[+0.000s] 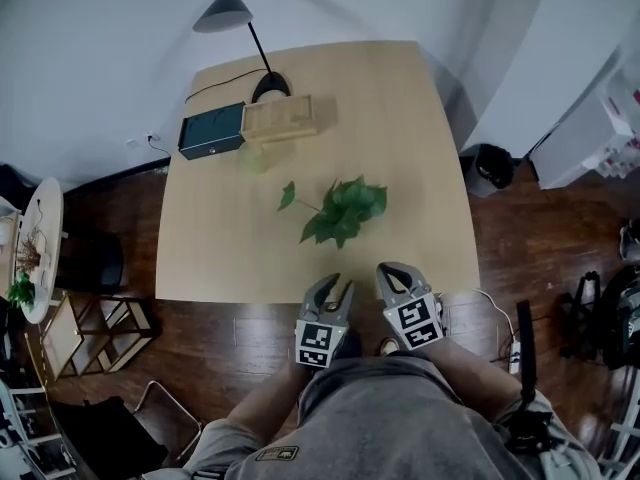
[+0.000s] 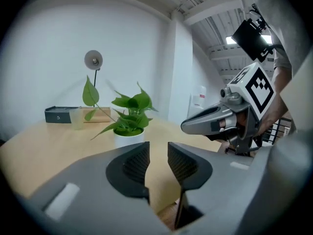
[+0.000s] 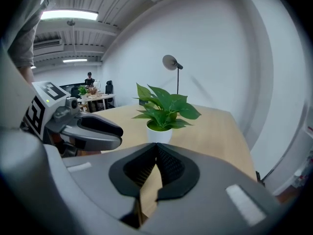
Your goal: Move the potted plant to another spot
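The potted plant (image 1: 340, 208), green leaves in a small white pot (image 2: 129, 137), stands upright near the middle of the light wooden table (image 1: 220, 248). Both grippers hover at the table's near edge, short of the plant and apart from it. My left gripper (image 1: 338, 286) has its jaws a narrow gap apart with nothing between them (image 2: 158, 146). My right gripper (image 1: 393, 271) sits just to its right, jaw tips meeting and empty (image 3: 156, 148). The plant (image 3: 164, 109) is straight ahead in the right gripper view and slightly left of centre in the left gripper view.
At the table's far side stand a black desk lamp (image 1: 235, 13), a dark green box (image 1: 212, 130), a wooden box (image 1: 280, 118) and a translucent cup (image 1: 256, 156). A black bin (image 1: 488, 168) sits on the floor to the right, a round side table (image 1: 40, 248) to the left.
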`<state>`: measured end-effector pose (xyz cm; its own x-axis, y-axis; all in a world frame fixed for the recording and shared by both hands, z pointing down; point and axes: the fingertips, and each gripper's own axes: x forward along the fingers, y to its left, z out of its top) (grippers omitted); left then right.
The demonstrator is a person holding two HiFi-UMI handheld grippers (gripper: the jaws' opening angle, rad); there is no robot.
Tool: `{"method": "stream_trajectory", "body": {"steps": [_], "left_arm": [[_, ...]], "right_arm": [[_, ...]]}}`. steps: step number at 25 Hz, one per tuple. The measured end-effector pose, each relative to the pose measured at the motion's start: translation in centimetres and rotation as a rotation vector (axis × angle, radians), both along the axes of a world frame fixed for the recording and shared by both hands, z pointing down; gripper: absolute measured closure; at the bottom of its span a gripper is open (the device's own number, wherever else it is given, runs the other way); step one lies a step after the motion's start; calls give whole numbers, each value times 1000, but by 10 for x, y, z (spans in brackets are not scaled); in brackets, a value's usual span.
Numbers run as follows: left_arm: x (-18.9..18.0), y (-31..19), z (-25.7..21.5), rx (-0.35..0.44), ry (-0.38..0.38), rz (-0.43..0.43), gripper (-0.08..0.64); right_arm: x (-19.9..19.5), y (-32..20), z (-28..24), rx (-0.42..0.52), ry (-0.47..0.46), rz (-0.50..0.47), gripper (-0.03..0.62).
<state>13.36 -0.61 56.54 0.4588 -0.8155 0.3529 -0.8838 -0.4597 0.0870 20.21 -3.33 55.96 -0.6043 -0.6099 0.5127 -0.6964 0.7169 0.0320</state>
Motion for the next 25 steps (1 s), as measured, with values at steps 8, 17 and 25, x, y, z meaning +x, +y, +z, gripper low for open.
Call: {"method": "stream_trajectory", "body": {"steps": [8, 17, 25], "left_arm": [[54, 55, -26, 38, 5, -39, 560], [72, 106, -37, 18, 9, -57, 560], [63, 118, -46, 31, 18, -6, 560]], "right_arm": [[40, 44, -4, 19, -1, -69, 584], [56, 89, -11, 31, -5, -132, 584], [32, 108, -29, 46, -17, -143, 584]]}}
